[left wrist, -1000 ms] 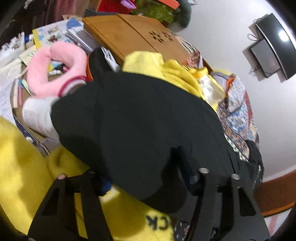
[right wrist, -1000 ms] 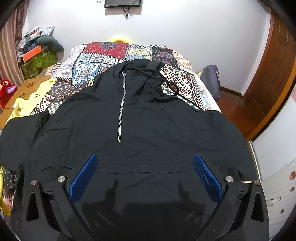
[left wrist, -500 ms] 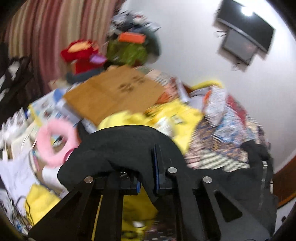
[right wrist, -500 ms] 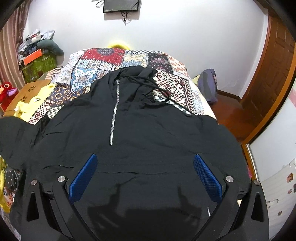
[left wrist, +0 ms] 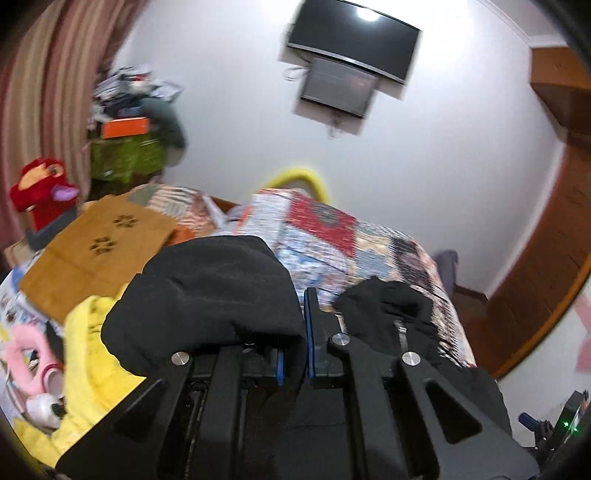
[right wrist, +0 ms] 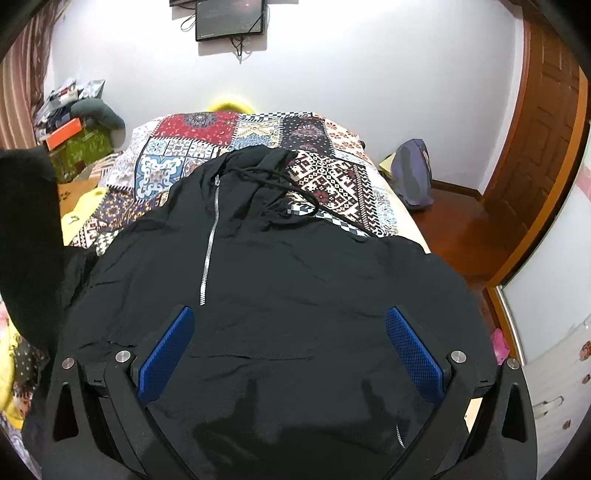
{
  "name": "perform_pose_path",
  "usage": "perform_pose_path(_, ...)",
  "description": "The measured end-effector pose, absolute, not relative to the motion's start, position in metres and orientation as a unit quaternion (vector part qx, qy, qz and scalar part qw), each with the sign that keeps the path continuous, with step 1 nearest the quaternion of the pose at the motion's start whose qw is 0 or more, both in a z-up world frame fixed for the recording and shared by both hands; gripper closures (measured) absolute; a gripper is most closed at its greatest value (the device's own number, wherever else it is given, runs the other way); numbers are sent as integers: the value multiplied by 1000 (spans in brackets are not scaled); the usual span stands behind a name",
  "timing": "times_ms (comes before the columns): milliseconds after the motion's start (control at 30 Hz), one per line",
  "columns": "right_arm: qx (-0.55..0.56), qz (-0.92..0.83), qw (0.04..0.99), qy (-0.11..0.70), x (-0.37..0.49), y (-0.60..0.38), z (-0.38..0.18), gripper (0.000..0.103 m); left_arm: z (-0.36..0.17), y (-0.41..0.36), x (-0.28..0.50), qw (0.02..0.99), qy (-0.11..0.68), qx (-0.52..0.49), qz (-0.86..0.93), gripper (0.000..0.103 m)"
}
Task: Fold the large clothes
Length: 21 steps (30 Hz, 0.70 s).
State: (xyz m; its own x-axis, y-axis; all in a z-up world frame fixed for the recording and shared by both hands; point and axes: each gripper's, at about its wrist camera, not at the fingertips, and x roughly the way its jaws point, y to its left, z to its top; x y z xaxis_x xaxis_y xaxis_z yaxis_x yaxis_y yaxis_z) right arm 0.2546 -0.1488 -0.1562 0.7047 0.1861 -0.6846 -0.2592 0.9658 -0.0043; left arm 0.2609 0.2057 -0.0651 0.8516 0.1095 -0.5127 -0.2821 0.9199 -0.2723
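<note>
A black zip hoodie [right wrist: 280, 266] lies front up on the patchwork bedspread [right wrist: 332, 177], hood and drawstring toward the wall. My right gripper [right wrist: 290, 347] is open and empty, its blue pads [right wrist: 166, 354] spread just above the hoodie's lower front. My left gripper [left wrist: 293, 332] is shut on the hoodie's left sleeve [left wrist: 218, 295], which drapes over its left finger. The raised sleeve shows at the left edge of the right wrist view [right wrist: 29, 236]. The hoodie's collar and zip lie beyond the left gripper [left wrist: 391, 314].
Yellow garments [left wrist: 92, 354] lie at the bed's left side by a brown cardboard box [left wrist: 99, 251], a pink ring cushion [left wrist: 26, 354] and piled clutter. A purple bag [right wrist: 412, 177] sits on the wooden floor at right, near a wooden door [right wrist: 535, 155]. A monitor [right wrist: 231, 18] hangs on the wall.
My left gripper has closed on the black sleeve and lifted it, swinging up and right toward the hoodie's body. My right gripper has stayed open and drawn slightly back over the hem.
</note>
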Motion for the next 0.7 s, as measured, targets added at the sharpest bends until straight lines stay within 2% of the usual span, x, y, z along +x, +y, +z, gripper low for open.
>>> perform_pose_path(300,-30,117,920,374,265,-170,-163,0,-96,99,320,940,312,-141,9,95)
perform_pose_path(700,-37,99,911,399,271,-190,-183,0,-194,-44,353,889,447,-44,-93,95)
